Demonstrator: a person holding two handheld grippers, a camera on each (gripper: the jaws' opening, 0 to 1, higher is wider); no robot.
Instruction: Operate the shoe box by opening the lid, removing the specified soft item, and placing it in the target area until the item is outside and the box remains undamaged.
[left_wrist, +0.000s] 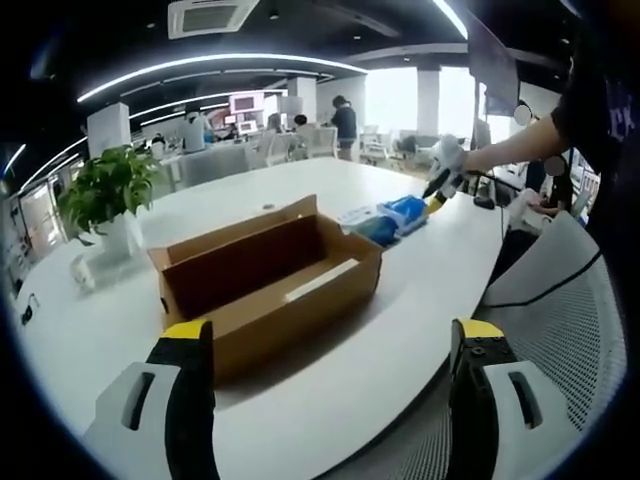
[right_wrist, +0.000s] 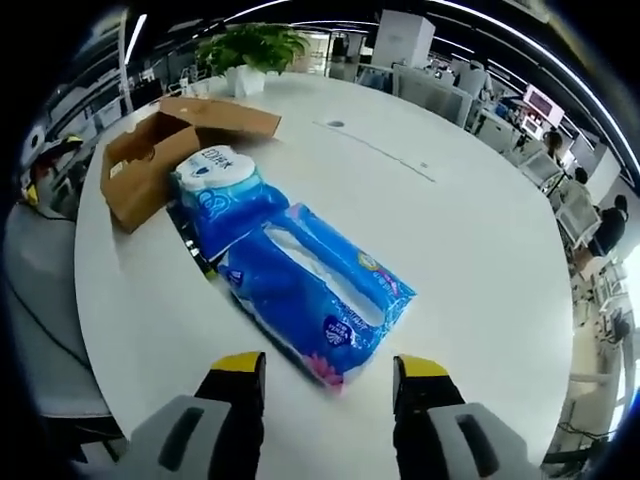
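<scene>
The brown cardboard shoe box lies open on the white table, its lid flap folded back, with a white strip inside. My left gripper is open, a little short of the box's near side. Beyond the box lie blue soft packs. In the right gripper view a long blue tissue pack lies on the table just ahead of my open right gripper, with a second blue-and-white pack behind it and the shoe box farther back. The right gripper also shows in the left gripper view, above the packs.
A potted plant stands on the table at the left, past the box. A mesh office chair is at the table's right edge. A person's arm reaches in from the right. Desks and people fill the far room.
</scene>
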